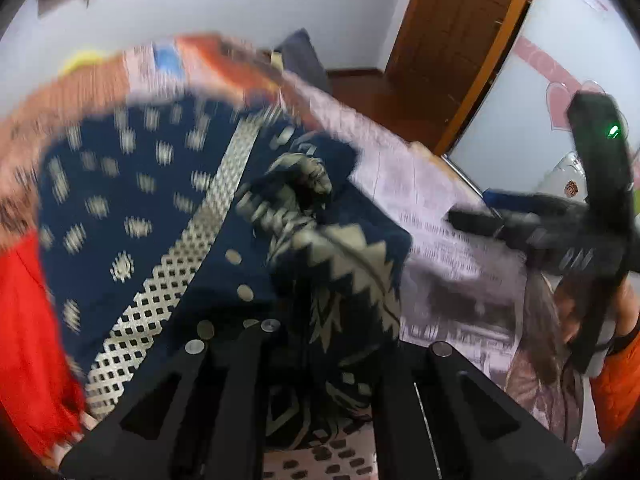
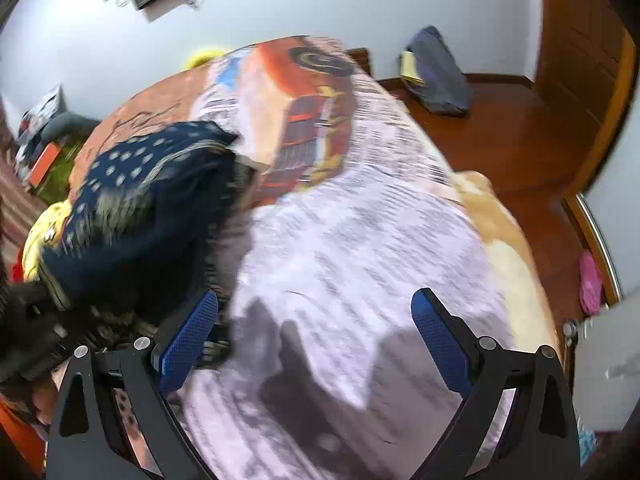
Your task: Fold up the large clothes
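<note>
While the left gripper (image 1: 320, 320) is clenched on the navy patterned garment (image 1: 160, 208), bunched between its jaws to lift it off the bedspread (image 2: 360, 240), the right gripper (image 2: 316, 336) is released, garment left of its jaws.

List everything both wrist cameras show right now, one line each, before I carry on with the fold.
Sweater: one, navy with cream pattern, bunched on the bed, clamped in the left gripper.
Bedspread: one, pale lilac print with an orange-red picture, covering the bed.
Red cloth: one, red, left edge of the left view.
Dark bag: one, grey-blue, on the floor by the wall.
Door: one, brown wood, far corner.
Pink item: one, on the floor right of the bed; too small to identify.
Left gripper: black, shut on the sweater.
Right gripper: blue pads, open, over the bedspread.
</note>
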`<state>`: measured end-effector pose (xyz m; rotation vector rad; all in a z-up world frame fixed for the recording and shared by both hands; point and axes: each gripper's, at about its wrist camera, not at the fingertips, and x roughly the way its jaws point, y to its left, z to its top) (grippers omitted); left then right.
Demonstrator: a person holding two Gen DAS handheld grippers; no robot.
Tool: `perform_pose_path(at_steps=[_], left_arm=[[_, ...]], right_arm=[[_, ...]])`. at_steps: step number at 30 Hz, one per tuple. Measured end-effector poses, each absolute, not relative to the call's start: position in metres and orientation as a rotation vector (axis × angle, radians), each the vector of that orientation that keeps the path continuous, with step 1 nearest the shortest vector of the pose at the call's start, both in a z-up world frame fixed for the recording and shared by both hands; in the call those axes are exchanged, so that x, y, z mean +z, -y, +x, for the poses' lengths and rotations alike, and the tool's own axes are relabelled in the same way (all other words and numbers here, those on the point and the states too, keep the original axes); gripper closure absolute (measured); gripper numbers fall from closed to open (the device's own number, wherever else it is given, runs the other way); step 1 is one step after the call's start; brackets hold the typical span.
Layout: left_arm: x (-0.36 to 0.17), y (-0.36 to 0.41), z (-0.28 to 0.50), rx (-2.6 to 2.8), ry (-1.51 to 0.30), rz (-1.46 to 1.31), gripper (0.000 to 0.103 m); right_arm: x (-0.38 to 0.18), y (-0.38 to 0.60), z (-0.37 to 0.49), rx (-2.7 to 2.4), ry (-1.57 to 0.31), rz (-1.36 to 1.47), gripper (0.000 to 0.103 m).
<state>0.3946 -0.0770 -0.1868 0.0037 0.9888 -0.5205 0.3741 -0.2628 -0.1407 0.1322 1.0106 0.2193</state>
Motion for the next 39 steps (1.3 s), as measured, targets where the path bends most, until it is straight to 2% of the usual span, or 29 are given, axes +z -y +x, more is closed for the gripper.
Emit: perform_pose_path(at_steps=[10, 14, 16, 19, 20, 21, 28, 32, 36, 39], left_arm=[[-0.175, 0.050, 0.369, -0.638, -0.979, -0.088, 0.098], [-0.193, 0.059, 0.361, -0.612, -1.035, -0.031, 0.093], [-0.195, 0.060, 0.356, -0.586, -1.038, -0.007, 0.085], [-0.190, 0.060, 0.350, -0.582, -1.035, -0.023, 0.060], [-0.186, 0.059, 0.346, -0.594, -1.043, -0.046, 0.047], [-0.183, 0.058, 0.343, -0.600, -1.047, -0.058, 0.043], [-0.149, 0.038, 0.326, -0.482, -0.939, 0.035, 0.039], [-0.136, 0.017, 0.327, -0.355, -0.878, 0.062, 0.032], [-0.138, -0.012, 0.341, -0.246, -0.864, 0.055, 0.023], [-0.152, -0.025, 0.358, -0.167, -0.883, 0.063, 0.023]], right_arm=[[-0.121, 0.256, 0.359, 0.271, -0.960, 0.147, 0.006], [-0.114, 0.245, 0.351, 0.295, -0.945, 0.117, 0.006], [-0.111, 0.241, 0.349, 0.300, -0.942, 0.109, 0.006], [-0.106, 0.237, 0.345, 0.310, -0.935, 0.109, 0.006], [-0.103, 0.235, 0.344, 0.316, -0.932, 0.110, 0.006], [-0.101, 0.233, 0.343, 0.323, -0.928, 0.111, 0.006], [-0.086, 0.207, 0.336, 0.387, -0.887, 0.082, 0.006], [-0.089, 0.182, 0.338, 0.436, -0.892, 0.068, 0.006], [-0.100, 0.156, 0.341, 0.488, -0.910, 0.054, 0.006], [-0.114, 0.140, 0.345, 0.499, -0.932, 0.023, 0.006]])
